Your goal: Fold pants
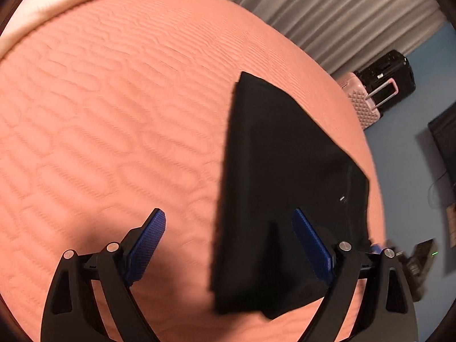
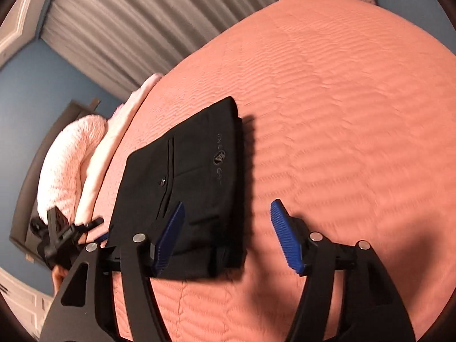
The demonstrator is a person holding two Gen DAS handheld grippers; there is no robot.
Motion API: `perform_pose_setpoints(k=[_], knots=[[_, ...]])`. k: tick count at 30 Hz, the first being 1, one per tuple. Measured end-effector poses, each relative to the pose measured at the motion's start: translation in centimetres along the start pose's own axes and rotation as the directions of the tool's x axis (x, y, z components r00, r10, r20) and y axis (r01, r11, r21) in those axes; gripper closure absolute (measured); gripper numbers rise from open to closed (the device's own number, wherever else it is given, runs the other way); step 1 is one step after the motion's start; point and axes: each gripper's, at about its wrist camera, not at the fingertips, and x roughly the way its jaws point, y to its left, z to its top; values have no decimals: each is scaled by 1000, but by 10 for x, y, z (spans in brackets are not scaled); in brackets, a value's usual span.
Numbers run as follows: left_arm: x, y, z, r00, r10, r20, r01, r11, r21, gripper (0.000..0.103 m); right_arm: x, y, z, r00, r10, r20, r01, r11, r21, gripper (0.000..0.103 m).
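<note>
The black pants (image 1: pixel 279 171) lie folded into a compact stack on the salmon quilted bed (image 1: pixel 114 114). In the left wrist view my left gripper (image 1: pixel 229 219) is open and empty, hovering above the near end of the stack, whose left edge runs between the blue pads. In the right wrist view the pants (image 2: pixel 193 171) show a back pocket and a small logo. My right gripper (image 2: pixel 226 212) is open and empty above the stack's right edge; its left pad (image 2: pixel 171 236) is over the fabric. The left gripper's body (image 2: pixel 59 236) shows at the far left.
Pink fluffy bedding (image 2: pixel 71 165) lies along the bed's edge near the pants. A pink suitcase (image 1: pixel 362 99) and a black suitcase (image 1: pixel 390 77) stand on the floor beyond the bed. Grey curtains (image 1: pixel 327 8) hang behind. Bed surface (image 2: pixel 342 114) spreads right of the pants.
</note>
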Motion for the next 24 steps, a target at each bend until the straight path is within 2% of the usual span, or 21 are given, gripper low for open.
perform_pose_setpoints(k=[2, 5, 6, 8, 10, 11, 12, 13, 14, 15, 16, 17, 18, 19, 20, 21, 22, 23, 24], knots=[[-9, -13, -10, 995, 77, 58, -81, 995, 65, 14, -3, 23, -2, 999, 39, 38, -37, 997, -65, 40], [-8, -61, 1, 993, 65, 95, -82, 978, 192, 14, 25, 74, 14, 994, 108, -8, -107, 979, -175, 40], [-1, -79, 13, 994, 66, 88, -84, 971, 225, 14, 42, 93, 25, 991, 134, -20, -135, 970, -204, 41], [26, -114, 39, 993, 99, 59, -111, 956, 271, 14, 74, 119, 46, 992, 126, -25, -128, 965, -230, 41], [61, -129, 69, 988, 157, -4, -151, 951, 270, 14, 117, 137, 67, 985, 152, -88, -167, 966, -200, 43], [82, -129, 81, 978, 205, -42, -187, 947, 261, 14, 136, 139, 73, 980, 150, -128, -172, 968, -182, 47], [98, -125, 87, 960, 273, -67, -247, 933, 262, 14, 154, 136, 78, 980, 121, -157, -147, 974, -171, 50], [114, -117, 93, 939, 331, -98, -296, 918, 266, 12, 175, 122, 84, 982, 26, -186, -58, 984, -169, 75], [117, -109, 102, 941, 328, -77, -298, 917, 267, 11, 181, 104, 90, 981, 4, -192, -33, 989, -147, 101], [114, -107, 107, 941, 335, -48, -312, 913, 261, 11, 182, 82, 97, 982, 9, -188, -26, 996, -90, 103], [109, -99, 118, 918, 396, -11, -382, 892, 241, 12, 171, 49, 108, 989, 26, -144, -20, 999, 38, 103], [103, -87, 129, 907, 420, 15, -414, 887, 203, 13, 160, 31, 114, 995, 31, -100, -20, 994, 108, 103], [97, -77, 137, 915, 404, 28, -403, 902, 158, 17, 146, 19, 117, 998, 8, -56, 0, 988, 155, 101], [87, -63, 144, 934, 355, 33, -356, 931, 77, 18, 132, 16, 120, 1000, -17, -14, 19, 987, 160, 97], [77, -52, 145, 965, 261, 38, -261, 965, 3, 18, 124, 22, 120, 1000, 4, -9, -3, 993, 121, 97], [72, -47, 144, 981, 187, 48, -185, 982, -37, 16, 124, 33, 117, 997, 59, -46, -56, 996, 69, 97], [73, -44, 138, 988, 148, 50, -145, 988, -59, 13, 127, 45, 111, 991, 105, -85, -105, 994, 10, 99], [83, -45, 133, 985, 173, 20, -172, 984, -34, 14, 135, 57, 103, 992, 37, -122, -52, 991, -122, 99], [100, -45, 128, 970, 239, -51, -237, 971, 35, 12, 144, 54, 98, 988, -73, -139, 41, 975, -220, 103]])
